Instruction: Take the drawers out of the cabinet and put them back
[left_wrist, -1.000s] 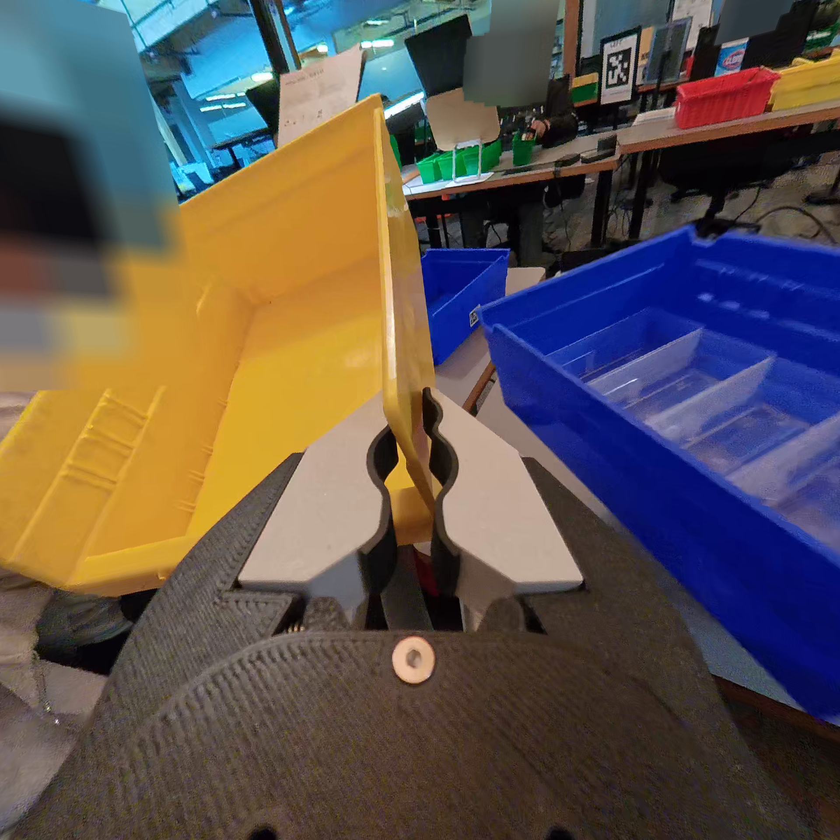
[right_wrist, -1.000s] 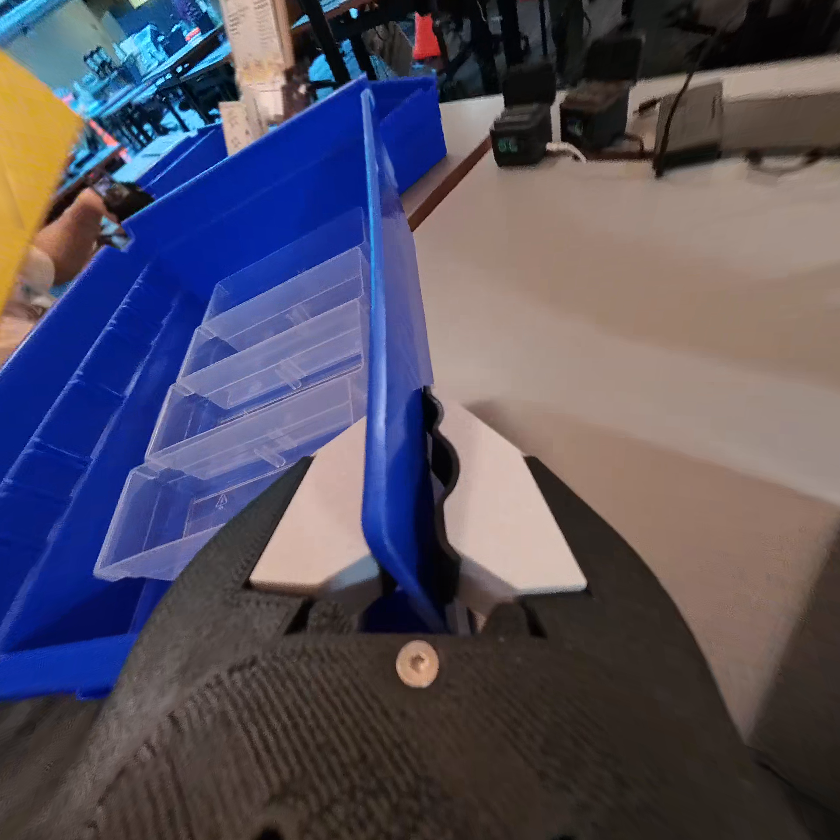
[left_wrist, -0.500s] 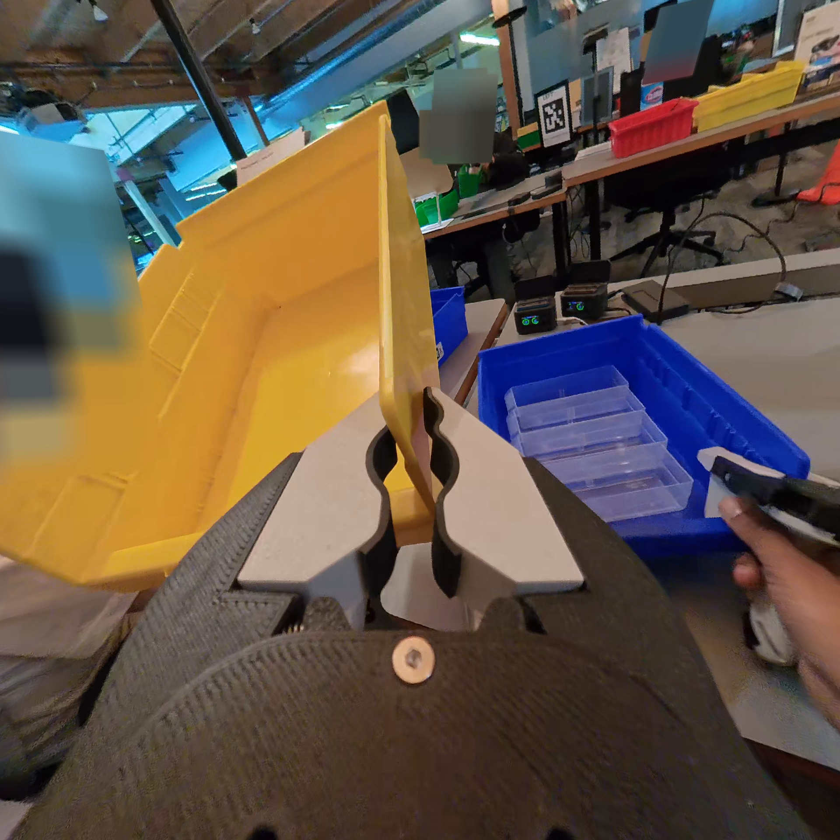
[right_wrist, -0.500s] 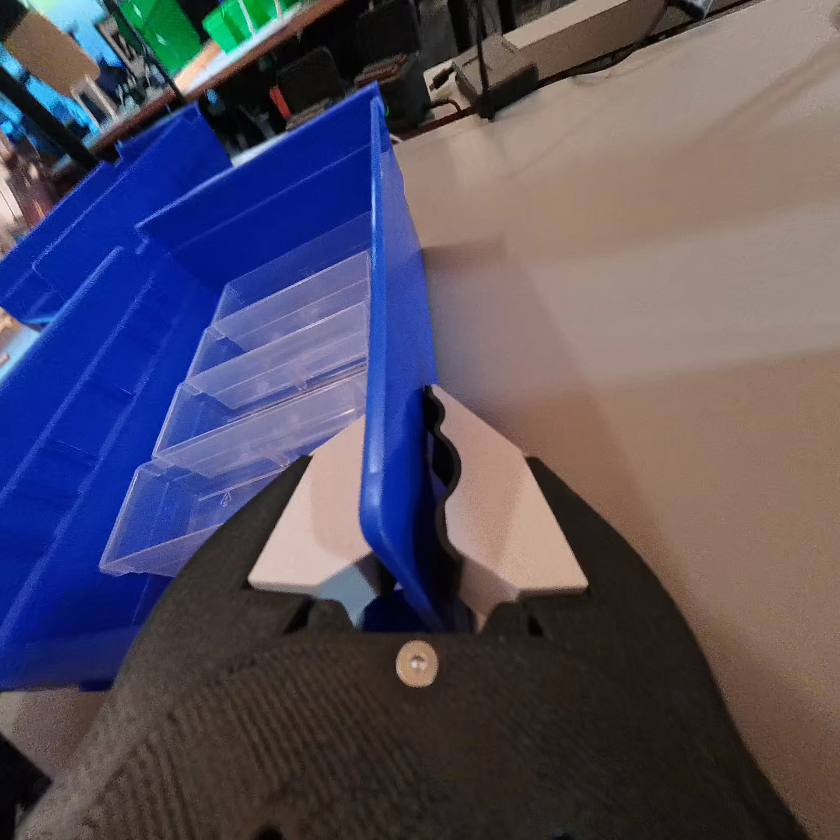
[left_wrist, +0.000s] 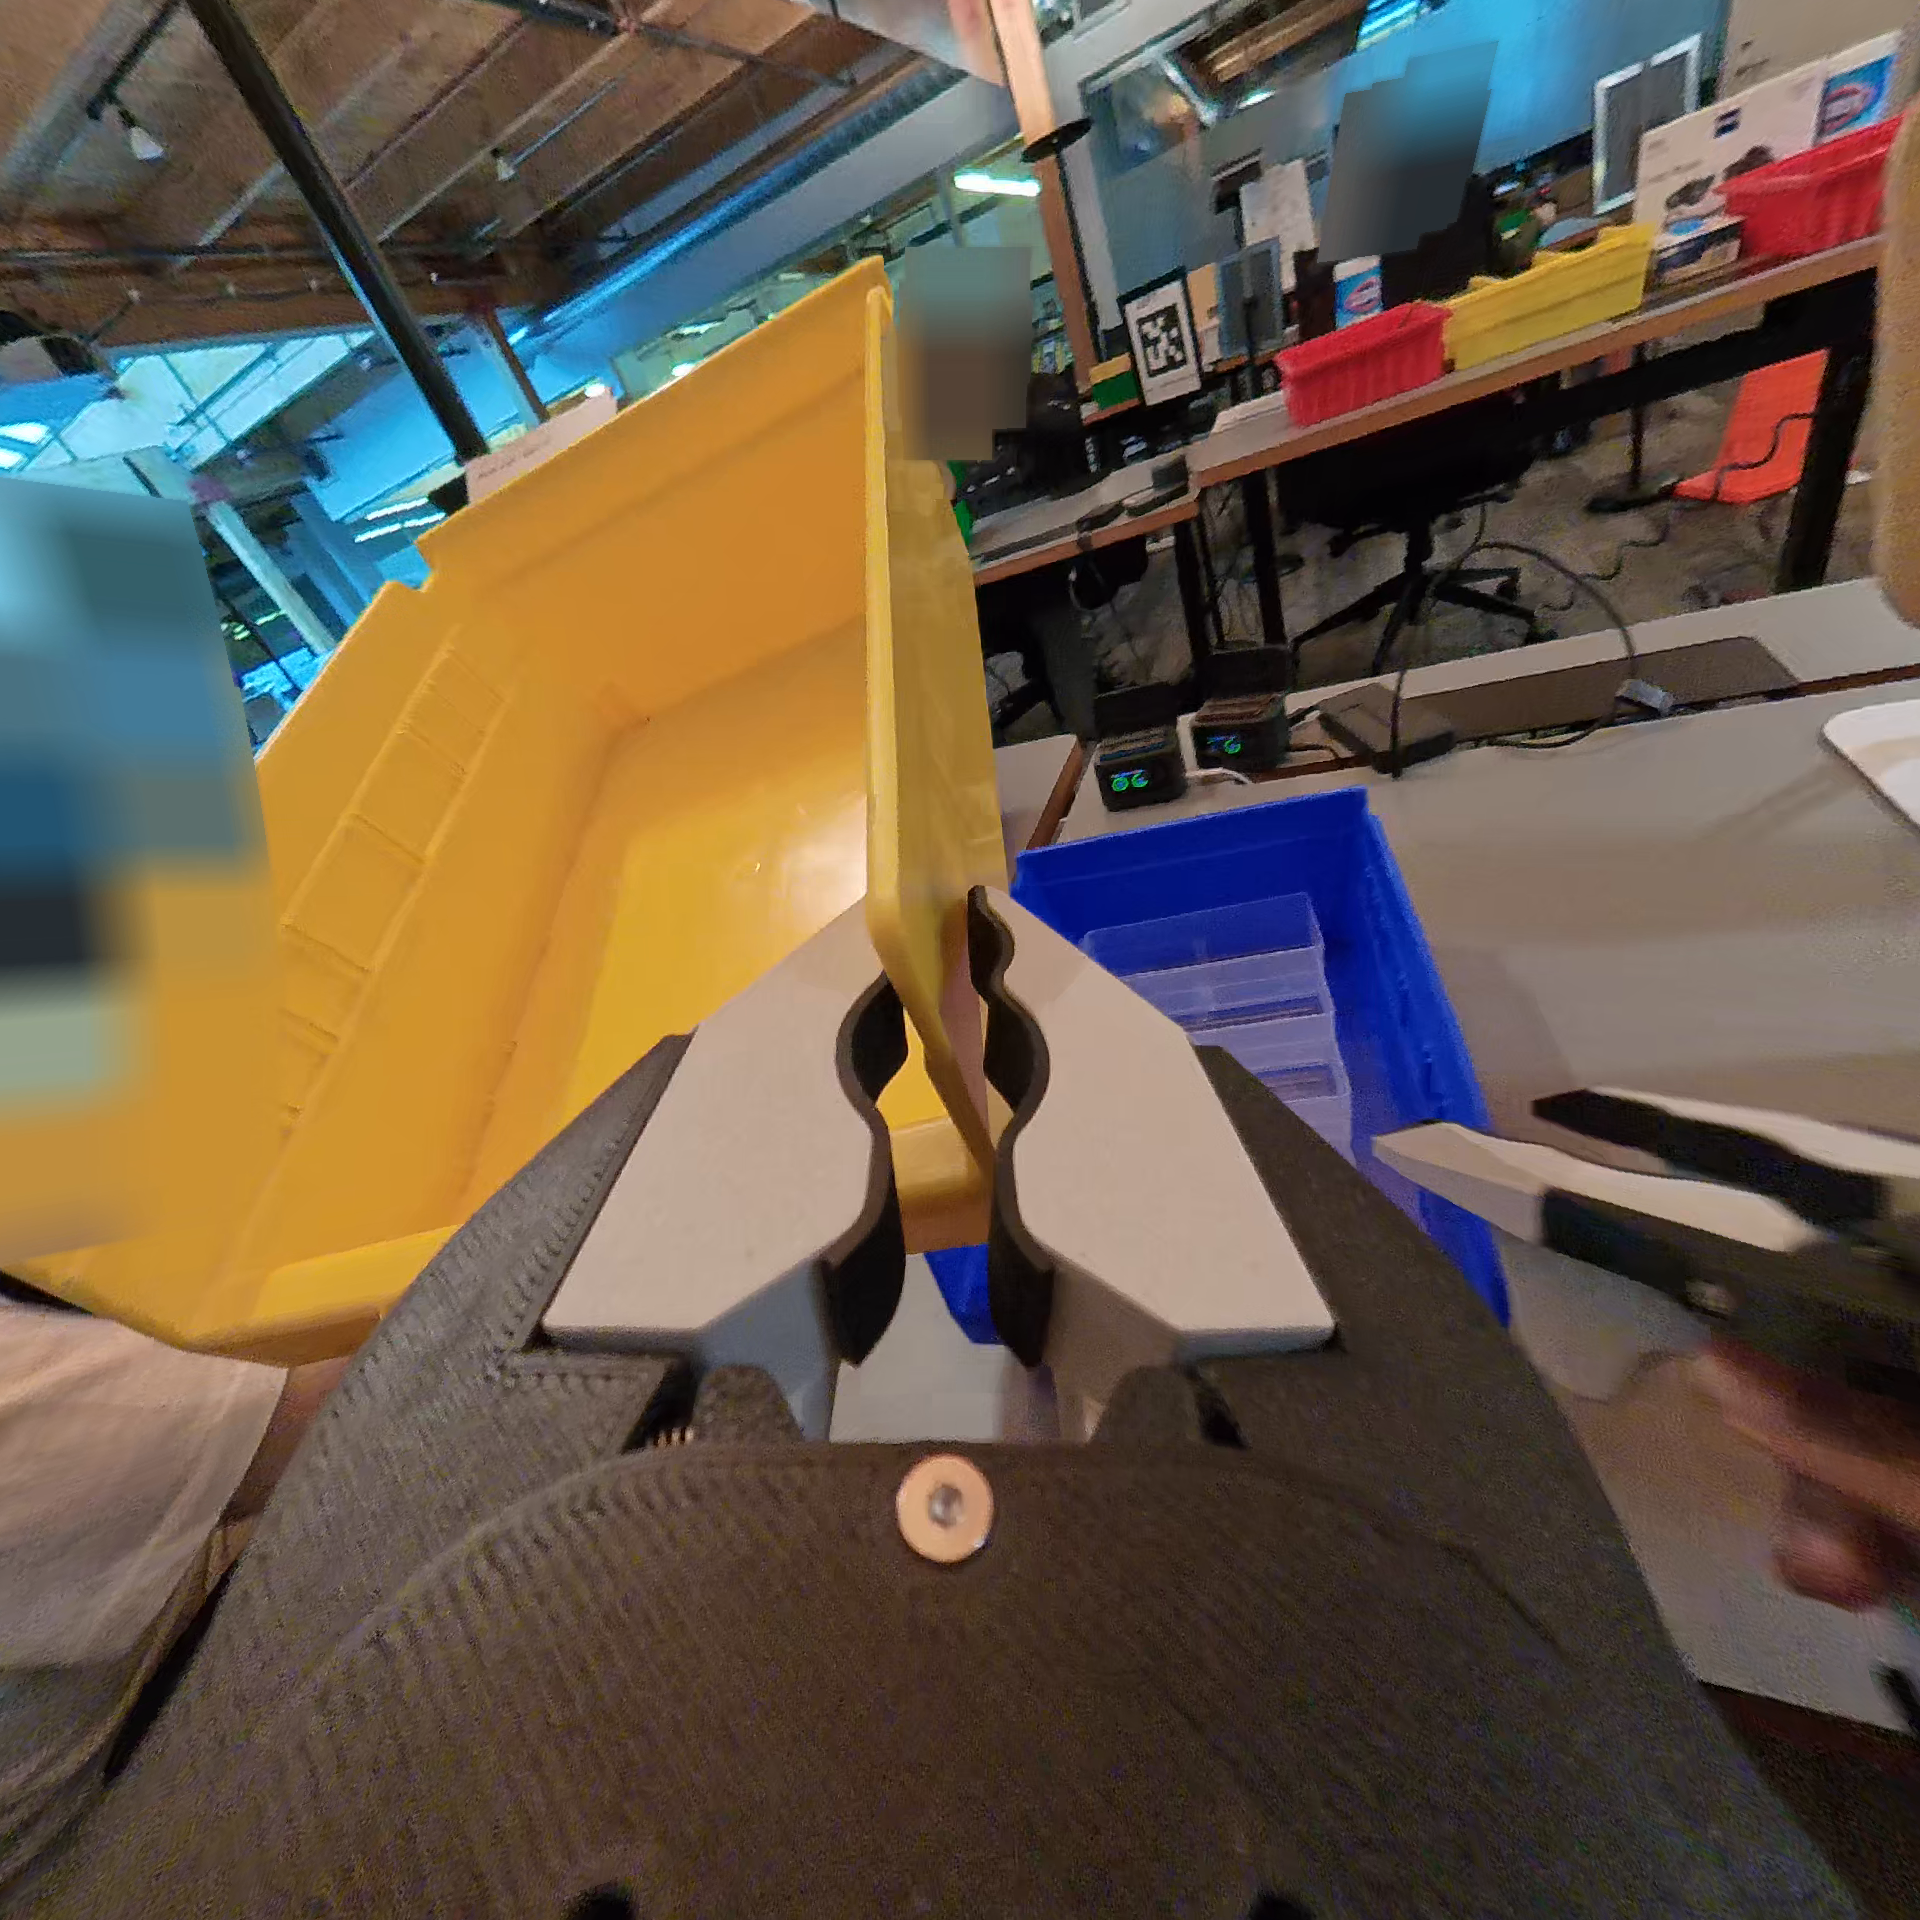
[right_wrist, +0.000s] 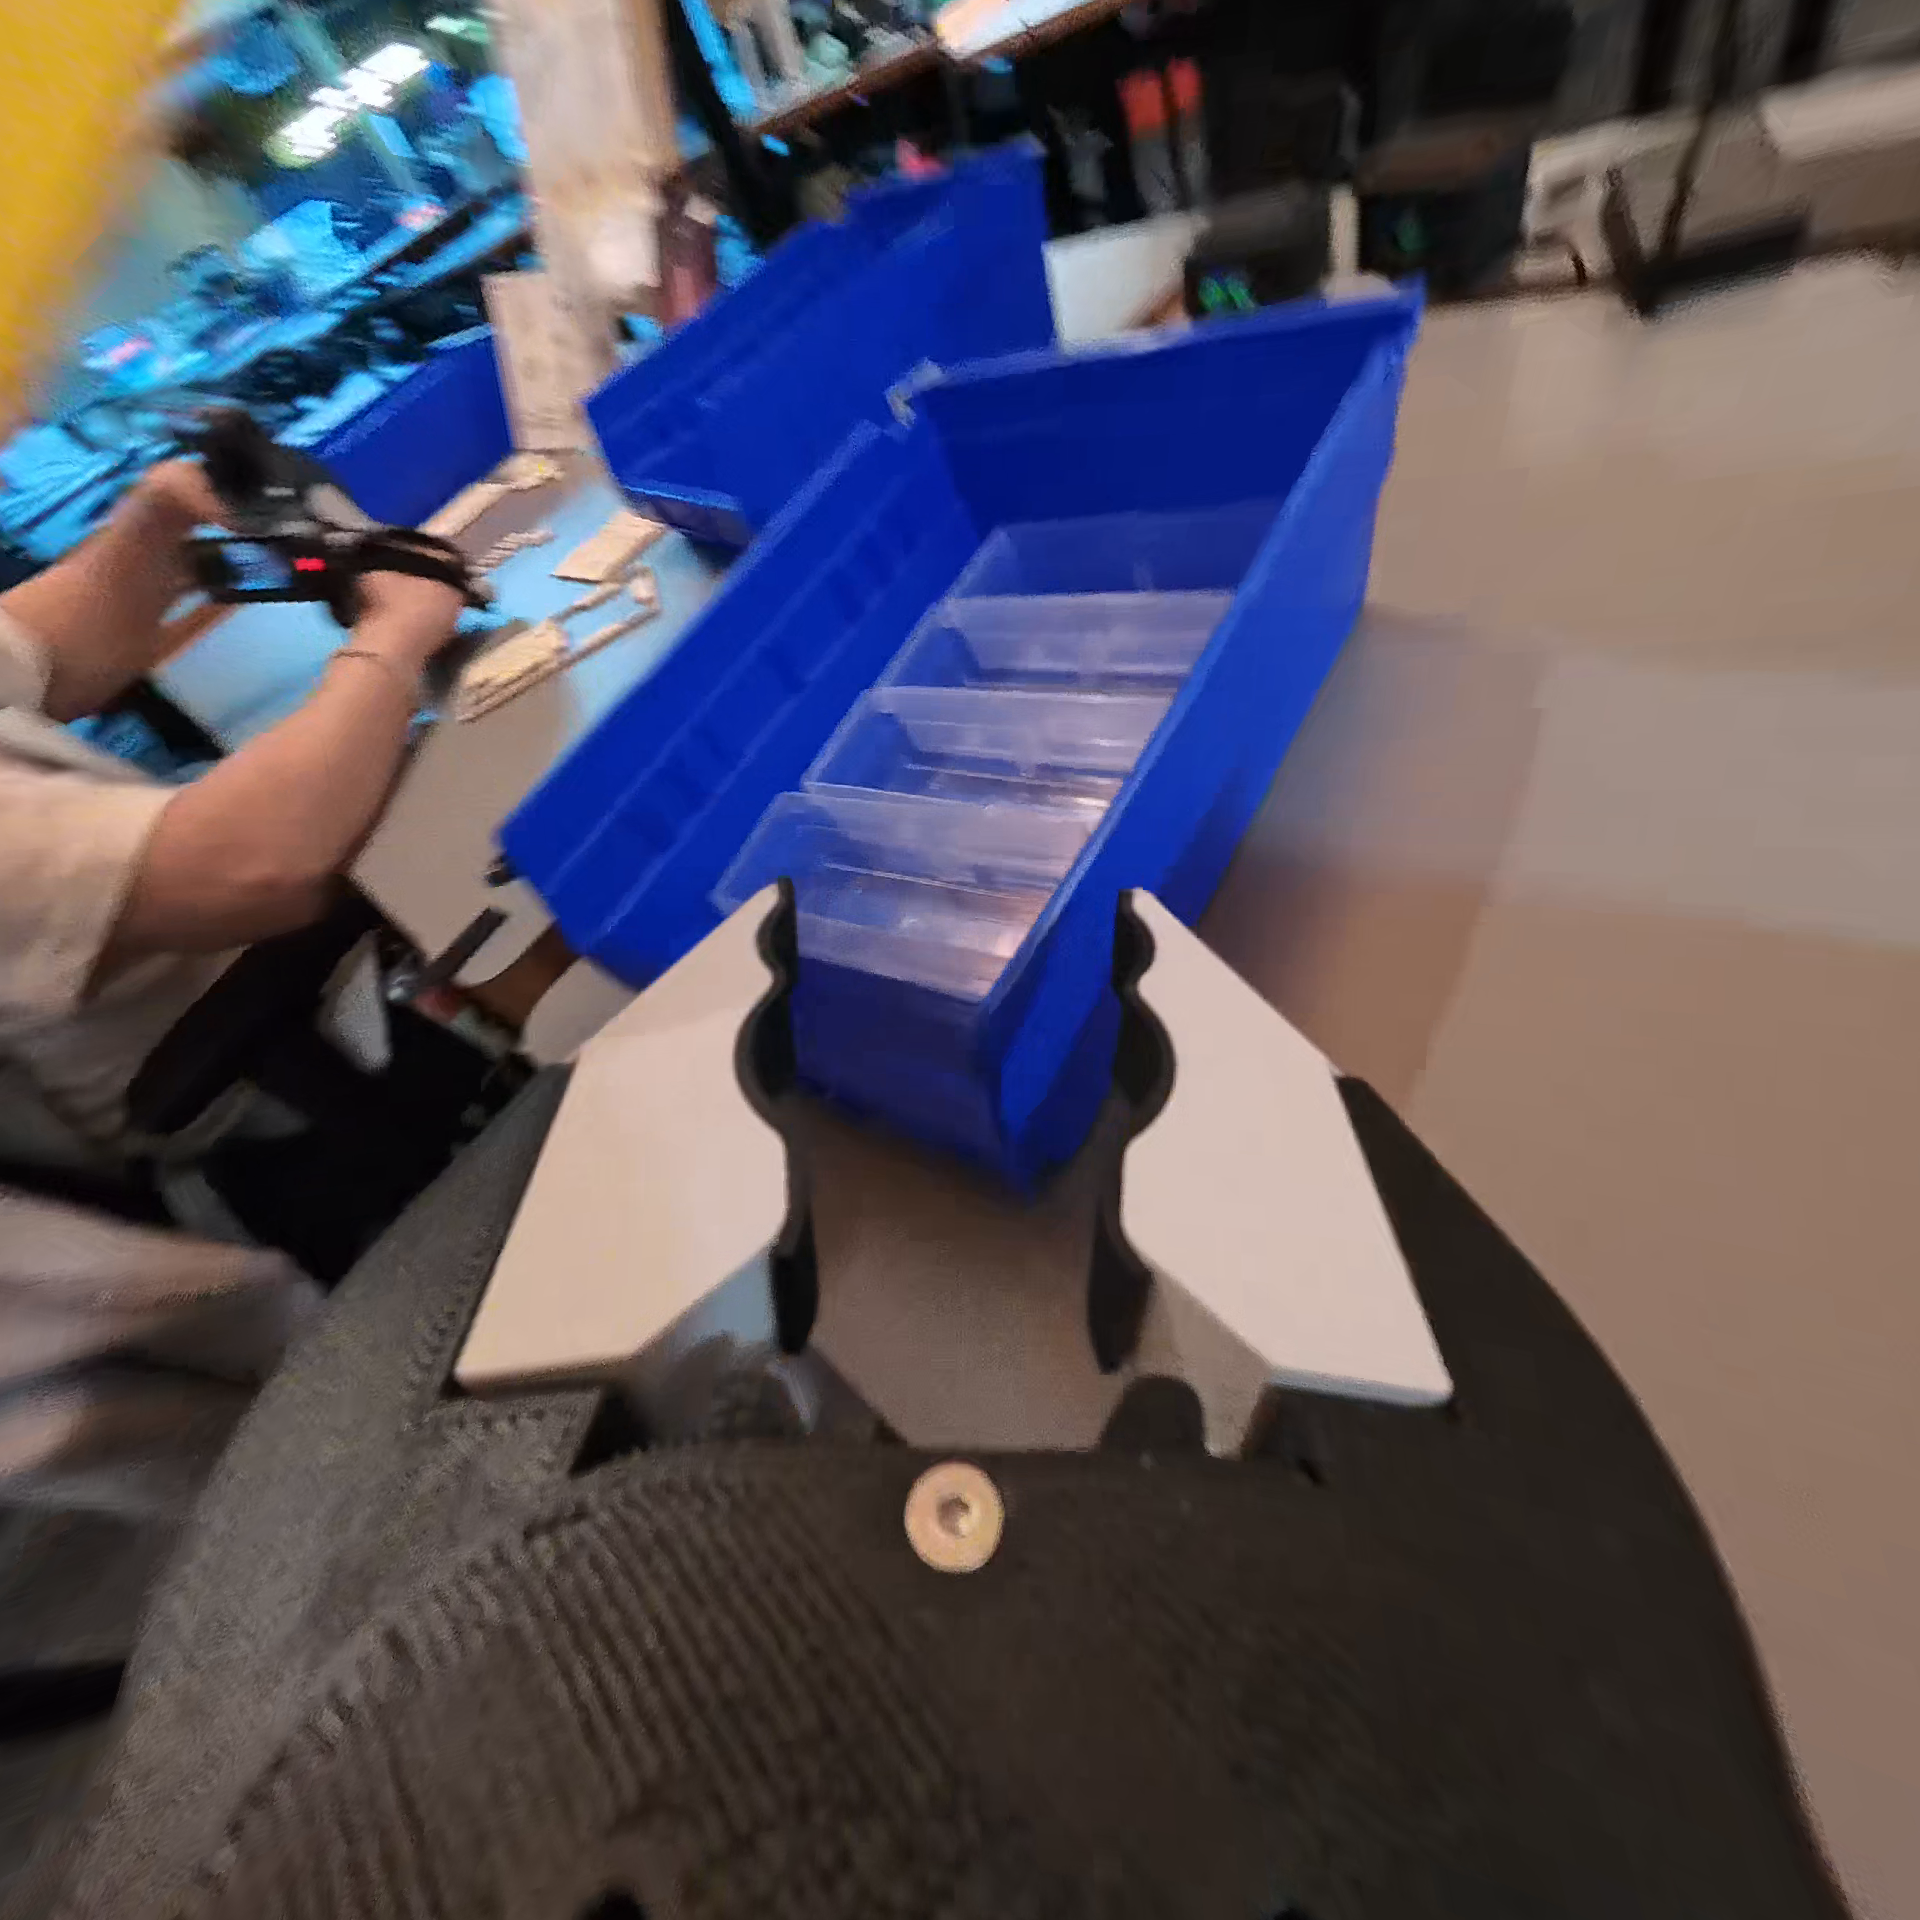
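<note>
Now our right claw (right_wrist: 951, 1049) has let go of the blue plastic bin (right_wrist: 1309, 561), resting on the bench (right_wrist: 1662, 727); our left claw (left_wrist: 935, 1081) still grips the yellow plastic bin (left_wrist: 623, 831).

Workshop tables (left_wrist: 1538, 436), timber ceiling (left_wrist: 623, 135)

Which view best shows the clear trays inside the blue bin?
The right wrist view: the clear trays lie close, lined up along the blue bin. The left wrist view shows them farther off, partly hidden by its gripper.
</note>
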